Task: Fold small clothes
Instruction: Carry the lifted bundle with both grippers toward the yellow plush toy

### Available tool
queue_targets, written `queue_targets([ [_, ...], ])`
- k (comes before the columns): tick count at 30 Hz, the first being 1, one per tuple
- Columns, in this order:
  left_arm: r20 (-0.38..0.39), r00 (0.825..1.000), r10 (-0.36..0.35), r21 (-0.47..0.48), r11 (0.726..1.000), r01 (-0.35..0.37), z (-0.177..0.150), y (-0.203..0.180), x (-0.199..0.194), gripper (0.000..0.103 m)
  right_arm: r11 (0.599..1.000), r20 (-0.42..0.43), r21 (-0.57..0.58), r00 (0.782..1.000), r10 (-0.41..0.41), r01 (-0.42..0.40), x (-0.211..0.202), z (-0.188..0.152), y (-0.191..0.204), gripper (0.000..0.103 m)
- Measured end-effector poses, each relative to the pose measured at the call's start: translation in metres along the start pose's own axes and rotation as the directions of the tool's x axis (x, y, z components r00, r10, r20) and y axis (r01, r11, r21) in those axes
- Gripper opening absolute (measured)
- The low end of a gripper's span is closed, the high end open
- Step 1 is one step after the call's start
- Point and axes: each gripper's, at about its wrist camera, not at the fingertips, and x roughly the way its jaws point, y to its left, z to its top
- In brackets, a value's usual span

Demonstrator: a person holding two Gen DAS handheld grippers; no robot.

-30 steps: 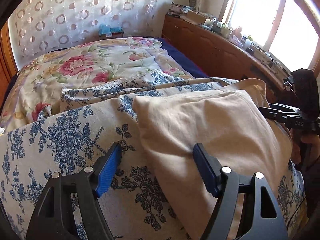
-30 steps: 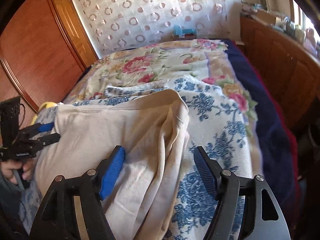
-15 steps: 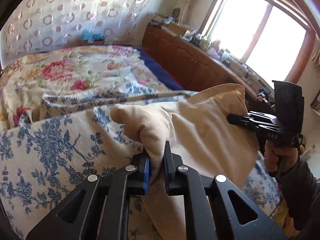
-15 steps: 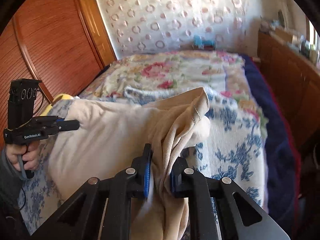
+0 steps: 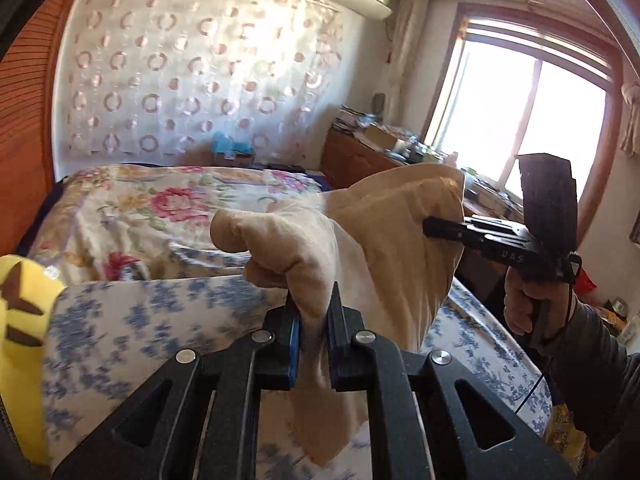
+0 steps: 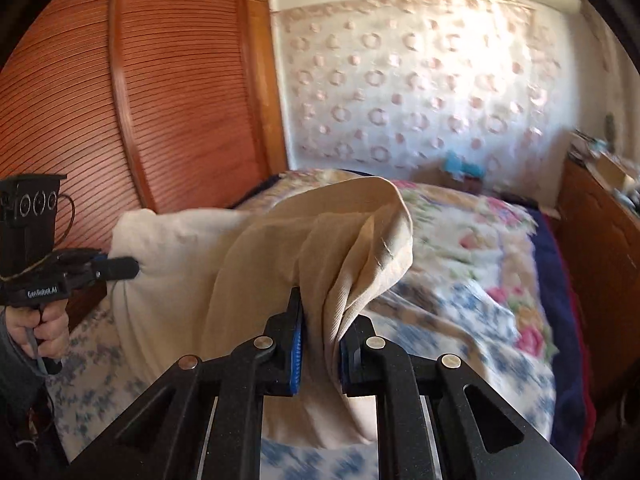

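A cream cloth garment hangs in the air above the bed, stretched between both grippers. My left gripper is shut on one bunched corner of it. My right gripper is shut on the other corner; the cream garment drapes down over its jaws. The right gripper also shows in the left wrist view, biting the cloth's far edge. The left gripper shows in the right wrist view, at the cloth's left edge. The cloth's lower part hangs behind the gripper bodies.
Under the cloth lies a bed with a blue-flowered cover and a pink-flowered quilt farther back. A yellow item lies at the left. A wooden cabinet runs under the window; a wooden wardrobe stands at the left.
Both grippers closed on the garment's corners about half a second ago and have since lifted it off the bed; the views have tilted up toward the wall.
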Motion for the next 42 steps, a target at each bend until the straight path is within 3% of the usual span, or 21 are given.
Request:
queue_targets([
  [4, 0.03, 0.996, 0.082, -0.051, 0.995, -0.081, -0.018, 0.035, -0.033, 0.011, 0.995, 0.008, -0.067, 0.997, 0.071, -0.071, 0.037, 0.023, 0.033, 0.014],
  [10, 0.043, 0.977, 0.209, -0.136, 0.97, -0.202, -0.043, 0.086, -0.054, 0.011, 0.972, -0.032, -0.178, 0.989, 0.147, -0.15, 0.136, 0.056, 0.06, 0.013],
  [19, 0.039, 0.956, 0.292, -0.22, 0.935, -0.277, -0.057, 0.131, -0.07, 0.011, 0.928, -0.097, -0.286, 0.971, 0.22, -0.239, 0.23, 0.1, 0.097, 0.013],
  [24, 0.018, 0.956, 0.294, -0.266, 0.923, -0.279, -0.071, 0.148, -0.068, 0.011, 0.911, -0.159, -0.322, 0.963, 0.218, -0.259, 0.268, 0.107, 0.112, 0.013],
  [28, 0.059, 0.954, 0.294, -0.278, 0.923, -0.267, -0.064, 0.146, -0.088, 0.011, 0.898, -0.129, -0.332, 0.957, 0.259, -0.288, 0.27, 0.122, 0.123, 0.013],
  [37, 0.163, 0.913, 0.375, -0.231, 0.914, -0.334, -0.031, 0.126, -0.148, 0.011, 0.869, -0.01, -0.366, 0.935, 0.354, -0.333, 0.249, 0.164, 0.144, 0.013],
  [40, 0.142, 0.915, 0.378, -0.236, 0.91, -0.34, -0.036, 0.129, -0.146, 0.011, 0.869, -0.018, -0.352, 0.931, 0.365, -0.348, 0.249, 0.151, 0.14, 0.013],
  [42, 0.101, 0.927, 0.36, -0.255, 0.91, -0.326, -0.046, 0.134, -0.135, 0.011, 0.874, -0.056, -0.338, 0.935, 0.35, -0.348, 0.257, 0.139, 0.131, 0.013],
])
